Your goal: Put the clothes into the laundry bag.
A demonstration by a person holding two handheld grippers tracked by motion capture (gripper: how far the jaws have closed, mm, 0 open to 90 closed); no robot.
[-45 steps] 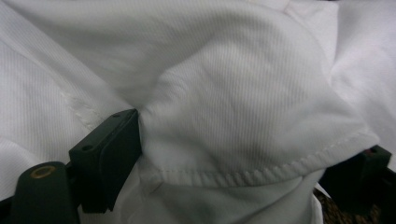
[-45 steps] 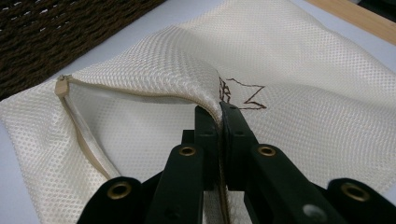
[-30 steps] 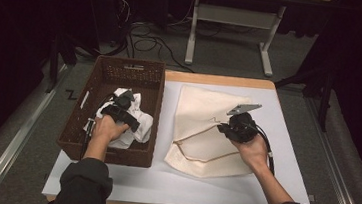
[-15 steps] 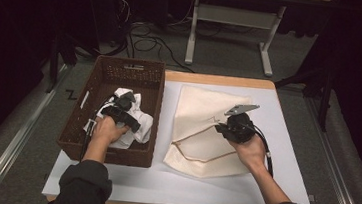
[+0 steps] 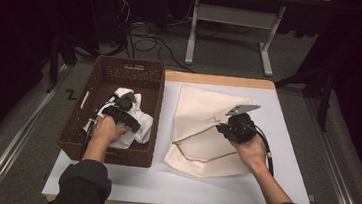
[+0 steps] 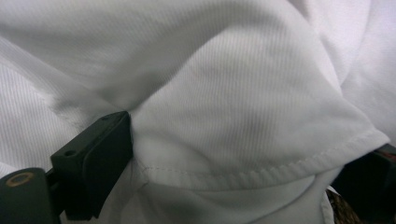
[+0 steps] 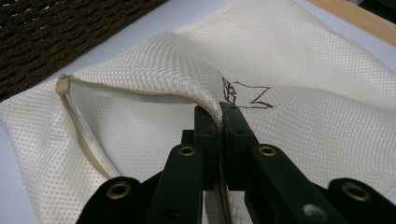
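Note:
A cream mesh bag (image 5: pixel 208 109) lies flat on the white table mat (image 5: pixel 161 185). My right gripper (image 5: pixel 220 130) is shut on the raised edge of its upper layer, beside a scribbled dark mark (image 7: pixel 247 95). In the right gripper view the closed jaws (image 7: pixel 219 111) pinch that mesh fold (image 7: pixel 187 70), and the bag's mouth gapes open along its zip (image 7: pixel 84 133). My left gripper (image 5: pixel 123 116) rests on a bunched white cloth (image 5: pixel 136 128) inside the brown wicker basket (image 5: pixel 129 66). In the left gripper view its jaws (image 6: pixel 243 135) stand wide apart with the hemmed cloth (image 6: pixel 233 70) bulging between them.
The basket takes up the table's left side, and its woven wall (image 7: pixel 56 37) sits close to the bag's mouth. A wooden table edge (image 5: pixel 221 80) runs behind the mat. Cables and a metal stand (image 5: pixel 196 28) are on the floor beyond.

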